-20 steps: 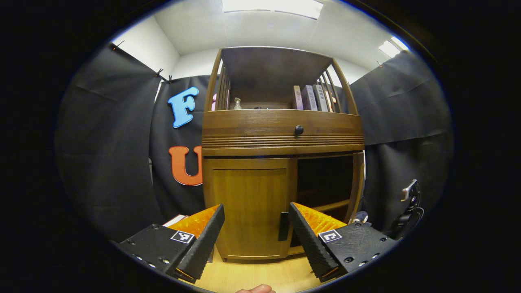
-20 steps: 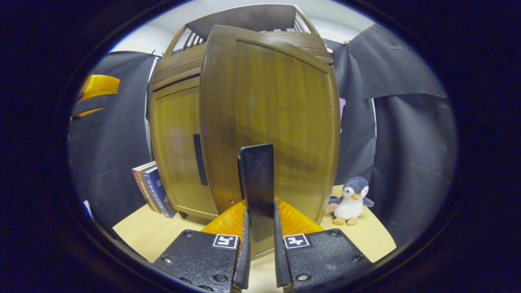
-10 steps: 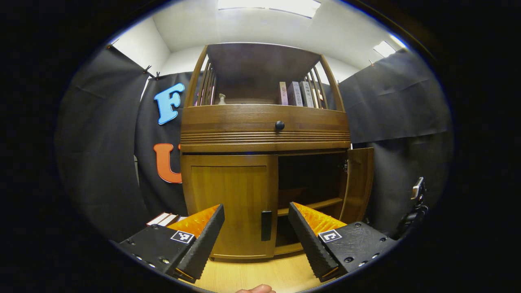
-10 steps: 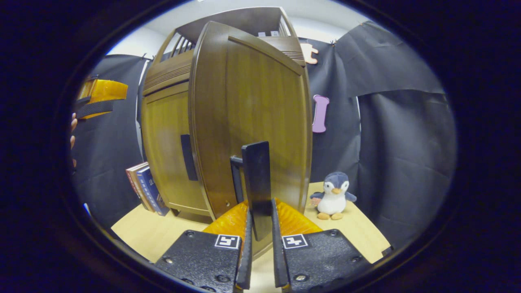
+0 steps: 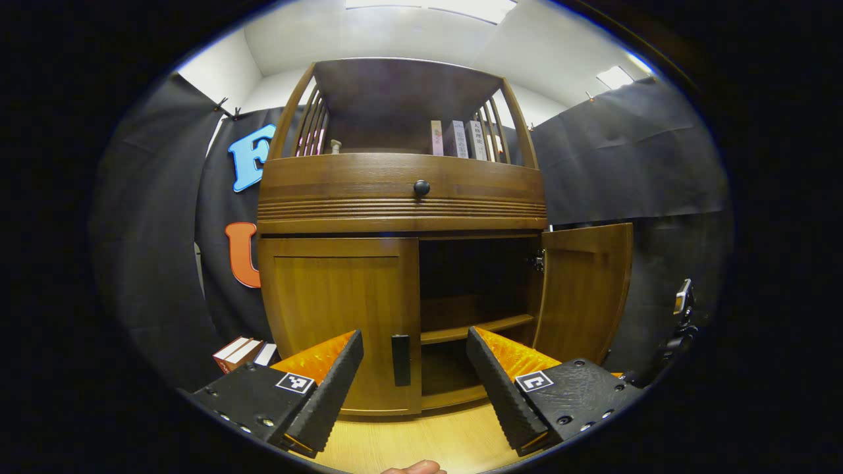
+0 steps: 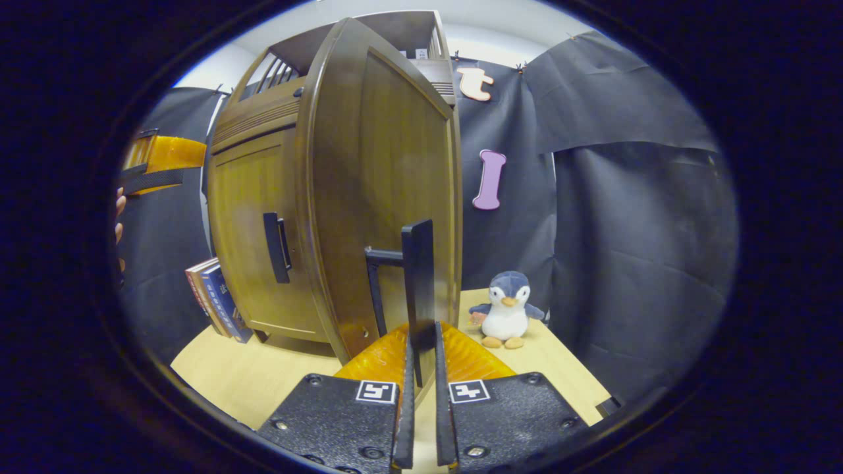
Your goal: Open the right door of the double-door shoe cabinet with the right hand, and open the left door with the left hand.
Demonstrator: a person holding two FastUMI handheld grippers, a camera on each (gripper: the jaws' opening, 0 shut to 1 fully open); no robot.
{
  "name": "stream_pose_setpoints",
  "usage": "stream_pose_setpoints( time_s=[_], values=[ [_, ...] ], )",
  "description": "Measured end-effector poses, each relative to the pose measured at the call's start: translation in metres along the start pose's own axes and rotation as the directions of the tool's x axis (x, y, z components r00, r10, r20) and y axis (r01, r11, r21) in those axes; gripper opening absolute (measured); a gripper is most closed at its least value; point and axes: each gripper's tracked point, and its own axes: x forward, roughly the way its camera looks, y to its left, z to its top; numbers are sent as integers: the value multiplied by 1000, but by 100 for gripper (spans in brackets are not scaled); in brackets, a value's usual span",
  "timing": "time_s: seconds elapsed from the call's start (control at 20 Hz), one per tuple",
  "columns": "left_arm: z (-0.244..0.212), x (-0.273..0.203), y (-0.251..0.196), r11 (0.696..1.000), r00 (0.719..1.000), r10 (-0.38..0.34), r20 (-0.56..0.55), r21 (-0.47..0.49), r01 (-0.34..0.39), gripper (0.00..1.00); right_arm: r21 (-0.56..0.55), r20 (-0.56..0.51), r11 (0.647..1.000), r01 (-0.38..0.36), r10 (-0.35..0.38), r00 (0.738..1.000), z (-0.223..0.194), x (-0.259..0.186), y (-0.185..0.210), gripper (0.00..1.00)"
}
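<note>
The wooden shoe cabinet (image 5: 402,191) stands right ahead in the left gripper view. Its left door (image 5: 339,316) is closed, with a black vertical handle (image 5: 400,359) at its inner edge. My left gripper (image 5: 415,375) is open just short of that handle, not touching it. The right door (image 5: 583,289) is swung far out, baring dark shelves (image 5: 474,326). In the right gripper view, my right gripper (image 6: 421,349) is shut on the right door's black handle (image 6: 418,276), and the door panel (image 6: 395,171) stands edge-on before me. The closed left door (image 6: 247,224) lies beyond.
A plush penguin (image 6: 506,311) sits on the wooden tabletop (image 6: 263,375) right of the open door. Books (image 6: 214,296) lean against the cabinet's left side. More books (image 5: 458,138) stand on the top shelf, above a drawer with a round knob (image 5: 421,188).
The right gripper has pulled the right door further open, swinging it to the right. The left gripper has drifted right, so the left door's handle now sits between its open fingers.
</note>
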Motion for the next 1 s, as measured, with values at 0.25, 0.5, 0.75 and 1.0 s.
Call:
stream_pose_setpoints(
  time_s=[0.25,0.5,0.75,1.0],
  values=[
    [-8,10,-15,999,999,-36,-20,5,36,95,5,-11,998,57,-57,998,0,-3,-13,11],
    [-13,19,-31,998,998,-57,-40,-7,57,95,50,-44,994,94,-92,995,-2,-3,-18,4],
    [-21,27,-38,997,996,-82,-46,-2,82,95,54,-59,994,94,-90,994,-4,-9,-21,4],
    [-30,38,-43,996,995,-88,-56,-1,88,95,60,-77,992,112,-107,991,-5,-14,-27,5]
  ],
)
